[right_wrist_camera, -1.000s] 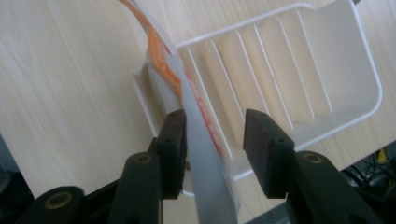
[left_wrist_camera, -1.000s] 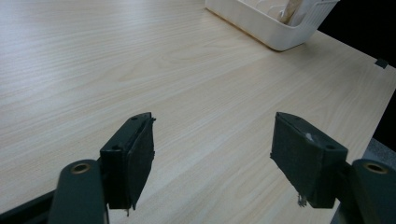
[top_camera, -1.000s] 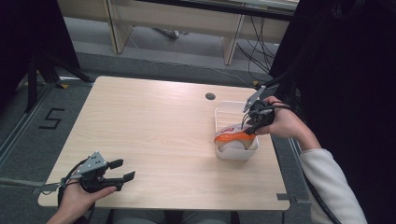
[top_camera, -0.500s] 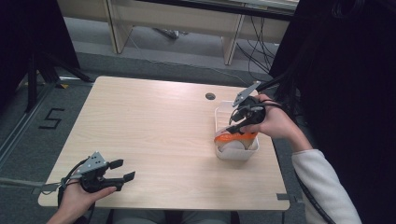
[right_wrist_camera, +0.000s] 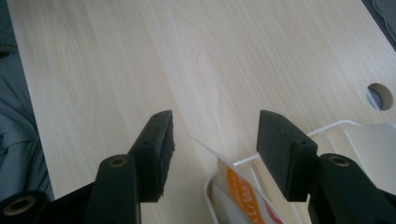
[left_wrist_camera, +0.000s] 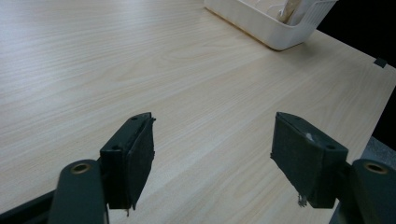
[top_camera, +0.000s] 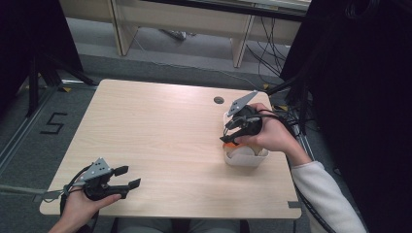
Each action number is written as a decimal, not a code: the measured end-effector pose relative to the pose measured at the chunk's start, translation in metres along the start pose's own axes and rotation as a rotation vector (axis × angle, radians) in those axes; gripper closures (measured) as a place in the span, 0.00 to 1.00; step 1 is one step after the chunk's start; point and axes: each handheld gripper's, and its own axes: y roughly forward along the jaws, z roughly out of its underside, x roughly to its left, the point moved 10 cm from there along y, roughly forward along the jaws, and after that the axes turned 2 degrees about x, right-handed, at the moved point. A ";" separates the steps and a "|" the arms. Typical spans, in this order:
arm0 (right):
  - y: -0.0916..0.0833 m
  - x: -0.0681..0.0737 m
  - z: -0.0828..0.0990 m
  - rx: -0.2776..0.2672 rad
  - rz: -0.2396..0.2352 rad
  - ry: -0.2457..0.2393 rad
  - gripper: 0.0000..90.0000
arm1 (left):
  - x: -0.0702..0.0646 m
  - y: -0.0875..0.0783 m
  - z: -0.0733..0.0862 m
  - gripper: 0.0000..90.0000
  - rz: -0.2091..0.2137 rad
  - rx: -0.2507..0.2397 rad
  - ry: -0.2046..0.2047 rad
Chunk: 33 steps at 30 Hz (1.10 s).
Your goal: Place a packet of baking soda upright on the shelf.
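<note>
- The white basket [top_camera: 243, 158] sits near the counter's [top_camera: 160, 131] right edge, a little toward the near right corner; it holds an orange-printed packet [right_wrist_camera: 243, 191] and some pale items that I cannot make out.
- The counter is otherwise bare wood, with a round cable hole [top_camera: 218, 100] toward the far right corner.
- The right tongs [top_camera: 232, 130] have shifted over the last second: they were over the basket's far side, and now they hover over its left rim, closer to the counter's middle. Their jaws stand apart with nothing between them, and in the right gripper view they frame the wire rim and the packet's upper edge.
- I judge this to mean the right hand is lining up a grab on the packet, with no grip made yet.
- The left tongs [top_camera: 127, 177] have not moved; they rest by the near left corner, jaws wide apart and empty, well apart from the basket.
</note>
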 end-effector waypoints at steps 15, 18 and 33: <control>0.022 0.033 -0.010 -0.079 -0.042 -0.014 0.54 | 0.000 0.000 0.000 0.32 0.002 0.000 0.002; 0.029 0.040 -0.007 -0.090 -0.059 -0.013 0.55 | 0.000 0.000 0.000 0.32 0.003 0.001 0.006; 0.059 0.072 0.013 -0.115 -0.124 0.016 0.53 | 0.000 0.000 0.000 0.32 0.002 0.002 0.010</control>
